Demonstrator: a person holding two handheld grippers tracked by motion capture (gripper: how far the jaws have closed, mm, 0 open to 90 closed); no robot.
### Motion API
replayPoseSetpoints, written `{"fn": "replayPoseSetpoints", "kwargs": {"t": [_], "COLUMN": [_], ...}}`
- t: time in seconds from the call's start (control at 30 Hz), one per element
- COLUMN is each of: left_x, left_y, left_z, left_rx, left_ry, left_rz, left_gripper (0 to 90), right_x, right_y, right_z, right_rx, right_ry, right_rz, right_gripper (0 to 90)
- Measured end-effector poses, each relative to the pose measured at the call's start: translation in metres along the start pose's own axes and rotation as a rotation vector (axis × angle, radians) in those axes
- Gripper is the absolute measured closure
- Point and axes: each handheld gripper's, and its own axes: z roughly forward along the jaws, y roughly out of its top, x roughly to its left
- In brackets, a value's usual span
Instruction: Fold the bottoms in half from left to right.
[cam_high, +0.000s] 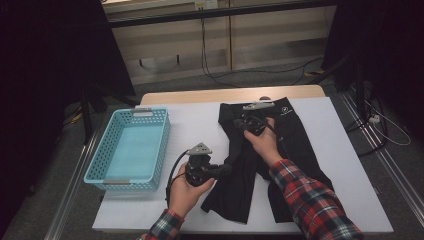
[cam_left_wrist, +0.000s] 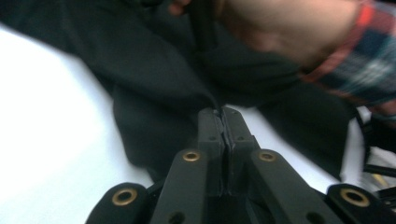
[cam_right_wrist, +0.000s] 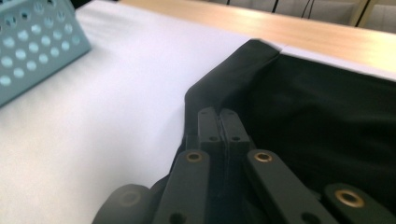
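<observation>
High view, your left gripper pinched black fabric shorts near, right gripper clamped their far-left waistband edge.

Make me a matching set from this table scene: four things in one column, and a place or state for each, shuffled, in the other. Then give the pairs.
Things:
1. basket
2. black shorts
3. left tool
4. right tool

Places or states:
A. shut on the near leg's edge
B. spread flat on the white sheet
C. stands empty at the left
D. shut on the far waistband edge

Pairs: 1-C, 2-B, 3-A, 4-D
</observation>
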Motion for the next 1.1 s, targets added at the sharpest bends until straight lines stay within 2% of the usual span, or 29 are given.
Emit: {"fn": "replayPoseSetpoints", "kwargs": {"t": [0.13,0.17,0.23,0.33,0.37,0.4,0.43,0.47,0.5,0.53,0.57,0.6,0.63,0.7,0.77,0.8,0.87,0.9,0.97,1.03,1.1], "left_x": [-0.024,-0.034,-0.047,-0.061,-0.062,-0.063,-0.059,-0.059,-0.055,-0.049,-0.043,-0.034,-0.027,-0.014,0.0,0.009,0.021,0.026,0.036,0.042,0.047], "left_y": [0.022,0.029,0.042,0.056,0.06,0.063,0.064,0.064,0.064,0.062,0.06,0.057,0.054,0.049,0.043,0.039,0.031,0.026,0.019,0.015,0.01], "left_z": [0.011,0.016,0.027,0.043,0.047,0.051,0.051,0.051,0.049,0.045,0.042,0.037,0.033,0.028,0.022,0.019,0.015,0.013,0.011,0.01,0.011], "left_rx": [-0.044,-0.057,-0.068,-0.099,-0.111,-0.133,-0.157,-0.157,-0.153,-0.15,-0.146,-0.13,-0.124,-0.111,-0.089,-0.079,-0.058,-0.059,-0.045,-0.033,-0.024], "left_ry": [-0.098,-0.134,-0.18,-0.234,-0.229,-0.197,-0.17,-0.17,-0.164,-0.133,-0.095,-0.062,-0.042,-0.013,0.018,0.041,0.075,0.081,0.098,0.119,0.126], "left_rz": [0.036,0.051,0.068,0.097,0.101,0.124,0.132,0.132,0.12,0.133,0.156,0.158,0.155,0.161,0.153,0.154,0.155,0.147,0.14,0.144,0.13], "left_gripper": [87.8,87.7,87.6,85.9,79.1,67.6,44.3,38.7,38.7,33.6,31.3,29.0,27.2,24.6,21.7,20.6,19.7,18.8,18.3,17.5,16.4], "right_x": [-0.018,-0.024,-0.037,-0.061,-0.07,-0.079,-0.1,-0.1,-0.106,-0.112,-0.114,-0.114,-0.112,-0.108,-0.101,-0.094,-0.092,-0.087,-0.085,-0.081,-0.077], "right_y": [0.01,0.012,0.017,0.023,0.023,0.024,0.019,0.019,0.017,0.013,0.008,0.003,-0.003,-0.012,-0.022,-0.033,-0.036,-0.048,-0.052,-0.062,-0.072], "right_z": [-0.023,-0.032,-0.053,-0.087,-0.098,-0.108,-0.128,-0.128,-0.132,-0.136,-0.139,-0.141,-0.143,-0.144,-0.145,-0.148,-0.149,-0.152,-0.153,-0.156,-0.159], "right_rx": [-0.019,-0.028,-0.042,-0.055,-0.063,-0.066,-0.082,-0.082,-0.078,-0.055,-0.042,-0.039,-0.034,-0.014,0.005,0.02,0.017,0.037,0.039,0.049,0.046], "right_ry": [-0.009,-0.018,-0.041,-0.101,-0.131,-0.161,-0.235,-0.235,-0.241,-0.256,-0.273,-0.265,-0.249,-0.232,-0.217,-0.205,-0.199,-0.206,-0.207,-0.204,-0.21], "right_rz": [0.024,0.024,0.03,0.034,0.041,0.048,0.084,0.084,0.099,0.114,0.121,0.105,0.098,0.09,0.072,0.06,0.059,0.045,0.046,0.044,0.047], "right_gripper": [90.0,90.0,90.0,90.0,90.0,90.0,81.8,81.8,67.4,52.0,53.0,54.4,51.5,44.2,42.3,37.7,37.6,33.7,33.6,32.4,30.0]}}
